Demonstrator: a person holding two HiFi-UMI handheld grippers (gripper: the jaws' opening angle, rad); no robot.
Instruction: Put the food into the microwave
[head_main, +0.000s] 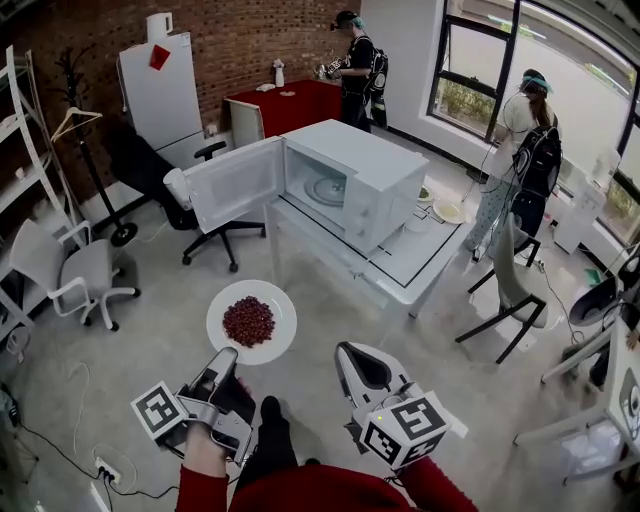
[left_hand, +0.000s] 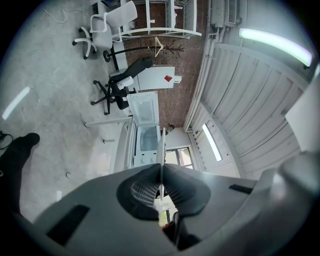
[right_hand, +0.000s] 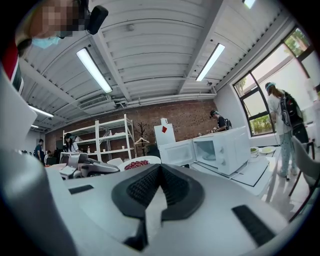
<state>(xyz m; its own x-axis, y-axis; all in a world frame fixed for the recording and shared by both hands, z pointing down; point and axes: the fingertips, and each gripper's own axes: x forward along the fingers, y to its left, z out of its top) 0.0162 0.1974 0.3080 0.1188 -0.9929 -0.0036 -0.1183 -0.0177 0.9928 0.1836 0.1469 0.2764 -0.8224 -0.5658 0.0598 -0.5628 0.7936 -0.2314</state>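
A white plate carrying a heap of red food hangs level in front of me. My left gripper is shut on its near rim. In the left gripper view that rim shows edge-on as a thin white line pinched between the pads. The white microwave stands on a glass-topped table, with its door swung wide open to the left and the turntable bare. My right gripper is shut and holds nothing, to the right of the plate. From the right gripper view, the plate and microwave lie ahead.
A black office chair stands left of the open door, and a white chair nearer me. Another chair and a person are right of the table. A bowl and dish sit beside the microwave. Cables cross the floor.
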